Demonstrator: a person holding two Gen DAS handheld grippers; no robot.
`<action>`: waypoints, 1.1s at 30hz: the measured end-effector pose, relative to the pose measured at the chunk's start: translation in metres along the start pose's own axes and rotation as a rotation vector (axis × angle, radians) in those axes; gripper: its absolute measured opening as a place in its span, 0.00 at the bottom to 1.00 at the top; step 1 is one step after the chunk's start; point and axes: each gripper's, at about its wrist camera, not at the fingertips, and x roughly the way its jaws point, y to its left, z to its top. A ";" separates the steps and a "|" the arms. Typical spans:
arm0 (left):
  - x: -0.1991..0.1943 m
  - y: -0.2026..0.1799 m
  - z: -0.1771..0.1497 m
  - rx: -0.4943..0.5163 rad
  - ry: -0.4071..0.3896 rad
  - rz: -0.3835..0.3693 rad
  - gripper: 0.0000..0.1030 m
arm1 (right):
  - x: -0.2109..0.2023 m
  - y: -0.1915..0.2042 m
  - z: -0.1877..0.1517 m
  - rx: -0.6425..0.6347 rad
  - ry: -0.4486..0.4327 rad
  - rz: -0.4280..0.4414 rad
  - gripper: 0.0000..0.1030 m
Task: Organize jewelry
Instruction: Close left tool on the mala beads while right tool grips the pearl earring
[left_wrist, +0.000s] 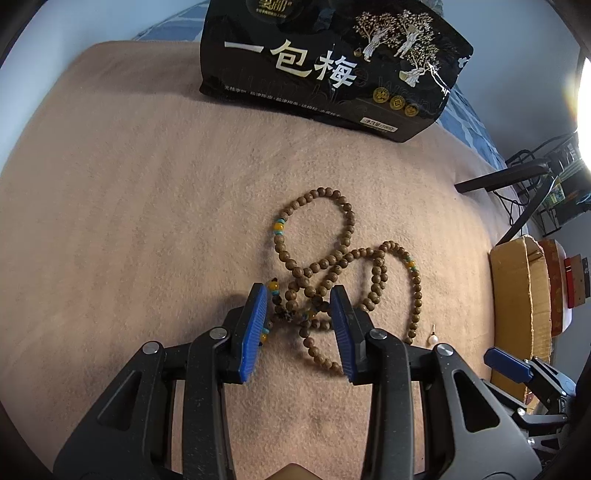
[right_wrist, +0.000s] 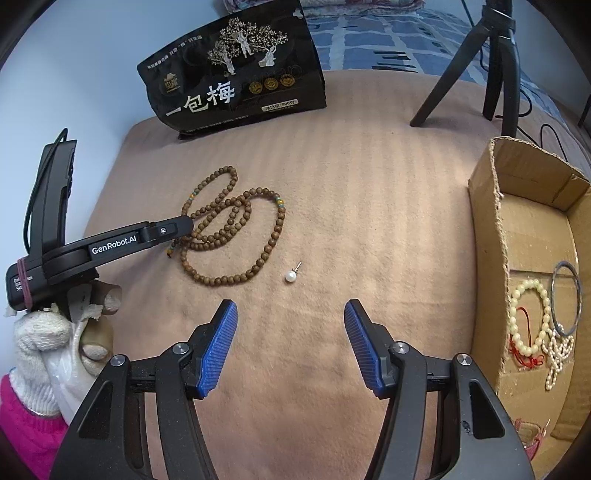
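On tan blanket (right_wrist: 351, 184): jewelry half sorted.
Near blanket's middle, wooden bead necklace (left_wrist: 332, 258) tangled in loops; left gripper (left_wrist: 300, 332) parted around its near coils, pads not visibly pressing. Just beside necklace, toward right edge, pearl earring (right_wrist: 291, 276); right gripper (right_wrist: 291, 345) wide apart and empty before it. At right edge, cardboard box (right_wrist: 491, 229) holding cream bead bracelet (right_wrist: 528, 317), metal bangle (right_wrist: 565, 299). At far edge, black snack bag (right_wrist: 236, 74).
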 end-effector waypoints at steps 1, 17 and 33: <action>0.001 0.000 0.000 0.000 0.006 -0.007 0.34 | 0.001 0.000 0.001 0.000 0.001 0.002 0.58; 0.016 -0.019 -0.011 0.103 0.034 0.016 0.48 | 0.025 -0.003 0.007 0.026 0.032 -0.009 0.58; -0.008 -0.058 -0.031 0.506 -0.017 0.093 0.49 | 0.020 -0.013 0.010 0.061 0.035 0.008 0.58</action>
